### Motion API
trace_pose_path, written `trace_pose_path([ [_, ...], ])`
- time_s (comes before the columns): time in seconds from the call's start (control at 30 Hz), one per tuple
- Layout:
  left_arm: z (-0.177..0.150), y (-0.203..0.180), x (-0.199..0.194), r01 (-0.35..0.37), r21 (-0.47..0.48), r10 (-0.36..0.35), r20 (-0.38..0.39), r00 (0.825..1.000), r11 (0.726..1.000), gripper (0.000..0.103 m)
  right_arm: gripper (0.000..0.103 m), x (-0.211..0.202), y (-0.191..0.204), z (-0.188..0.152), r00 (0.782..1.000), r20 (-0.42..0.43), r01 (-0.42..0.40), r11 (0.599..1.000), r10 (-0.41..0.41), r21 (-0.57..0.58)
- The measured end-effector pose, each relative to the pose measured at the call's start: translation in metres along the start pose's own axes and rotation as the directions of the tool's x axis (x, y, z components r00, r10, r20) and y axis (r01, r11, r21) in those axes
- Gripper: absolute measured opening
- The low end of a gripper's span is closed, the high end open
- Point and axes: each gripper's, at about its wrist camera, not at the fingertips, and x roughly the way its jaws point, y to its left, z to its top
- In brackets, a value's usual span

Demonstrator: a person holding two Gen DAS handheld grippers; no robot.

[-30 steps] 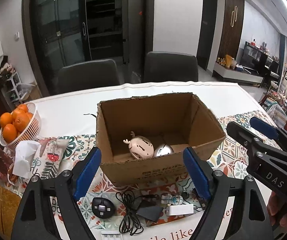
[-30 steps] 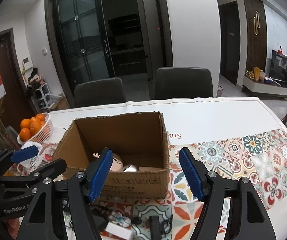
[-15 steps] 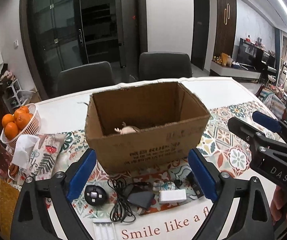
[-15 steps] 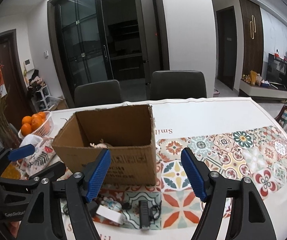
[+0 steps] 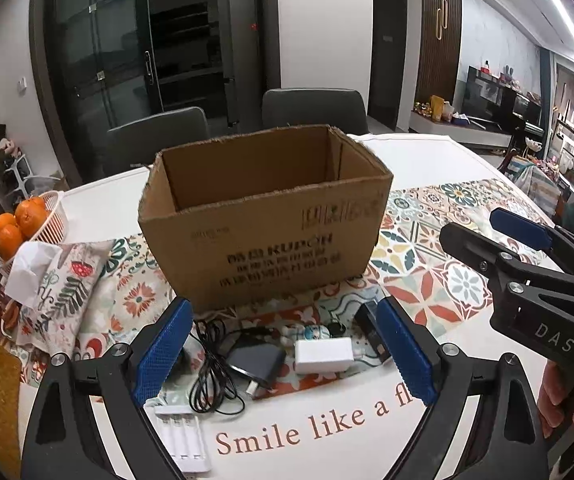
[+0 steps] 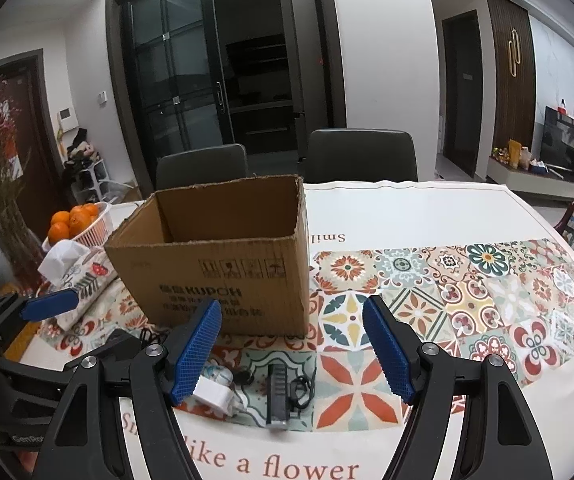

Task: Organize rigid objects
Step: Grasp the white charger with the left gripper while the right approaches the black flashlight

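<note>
A white worktop (image 5: 427, 160) with a band of patterned floral tiles printed across it and the words "Smile like a flower" along its near edge stands in a dim dining room, with two dark grey chairs (image 5: 315, 110) at the far side, black glass doors behind them and a lit living area far right. At the far left sit a white basket of oranges (image 5: 23, 220), a white tissue (image 5: 27, 268) and a floral pouch (image 5: 71, 280). An open brown cardboard box (image 5: 271, 240) stands upright in the middle of the worktop, its printed near wall hiding whatever lies inside. Just in front of the box, small rigid objects lie scattered on the worktop: a coiled black cable (image 5: 211, 376), a dark grey charger (image 5: 255, 364), a white plug adapter (image 5: 323, 354), a small white and blue figure (image 5: 313, 332), a black rectangular device (image 5: 371, 332) and, nearest, a white battery case (image 5: 183, 440). The left gripper (image 5: 283, 356) hangs over these objects with its blue pads spread wide and nothing between them. The right gripper (image 6: 291, 348) hangs to the right, its pads moderately apart and gripping nothing, above the black device (image 6: 279, 396) and the adapter (image 6: 213, 392). A hand (image 5: 567, 408) shows beneath the right gripper at the near right edge.
</note>
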Motion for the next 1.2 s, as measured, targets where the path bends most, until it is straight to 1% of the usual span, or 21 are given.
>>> trace_pose_path([
  [0.2,-0.017,-0.006,0.013,0.027,-0.001,-0.027,-0.044,0.999,1.0,0.094,0.075,0.004,-0.003,-0.016,1.0,-0.019,-0.024,1.0,0.024,0.001],
  [0.47,-0.03,-0.013,0.033,0.057,0.001,-0.056,-0.098,0.994,0.998,0.094,0.075,0.017,-0.011,-0.034,0.997,-0.063,-0.032,0.999,0.033,0.019],
  [0.73,-0.043,-0.017,0.056,0.085,0.015,-0.082,-0.149,0.985,0.996,0.093,0.075,0.036,-0.017,-0.05,0.991,-0.128,-0.04,0.998,0.046,0.044],
  [1.03,-0.056,-0.021,0.078,0.116,0.0,-0.114,-0.183,0.977,0.993,0.093,0.075,0.056,-0.022,-0.064,0.98,-0.19,-0.051,0.997,0.06,0.055],
  [1.2,-0.06,-0.025,0.089,0.128,-0.003,-0.127,-0.189,0.974,0.992,0.093,0.075,0.064,-0.024,-0.069,0.972,-0.217,-0.078,0.995,0.089,0.055],
])
